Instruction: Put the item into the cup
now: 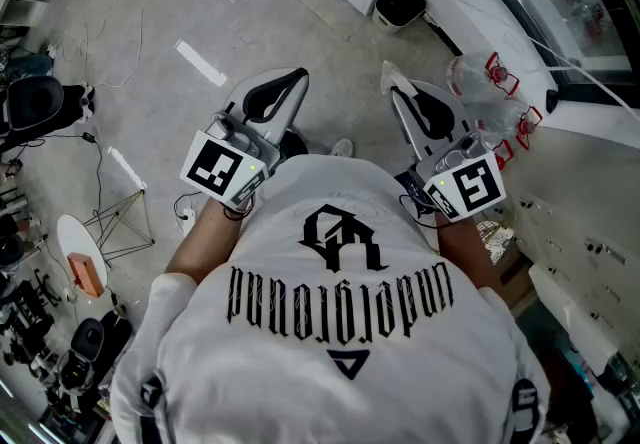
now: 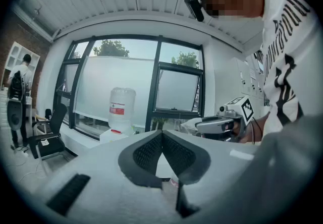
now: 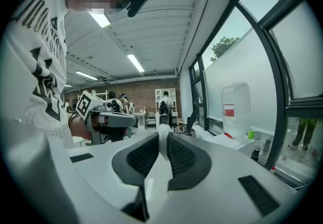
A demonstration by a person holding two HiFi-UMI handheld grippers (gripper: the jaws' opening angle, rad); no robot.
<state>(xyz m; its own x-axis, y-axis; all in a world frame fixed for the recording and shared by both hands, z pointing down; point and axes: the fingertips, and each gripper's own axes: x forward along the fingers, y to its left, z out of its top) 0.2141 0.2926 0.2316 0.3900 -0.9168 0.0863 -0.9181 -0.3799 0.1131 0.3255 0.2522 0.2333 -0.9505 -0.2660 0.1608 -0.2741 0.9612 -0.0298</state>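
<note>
White item (image 1: 392, 77) sits pinched in your right gripper (image 3: 161, 142); your left gripper (image 2: 162, 134) is closed on nothing. With no cup in view, a quick turn could shake it loose.

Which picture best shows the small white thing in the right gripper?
The right gripper view: the small white thing sits close-up between the jaws. The left gripper view shows it tiny; the head view, a tip.
</note>
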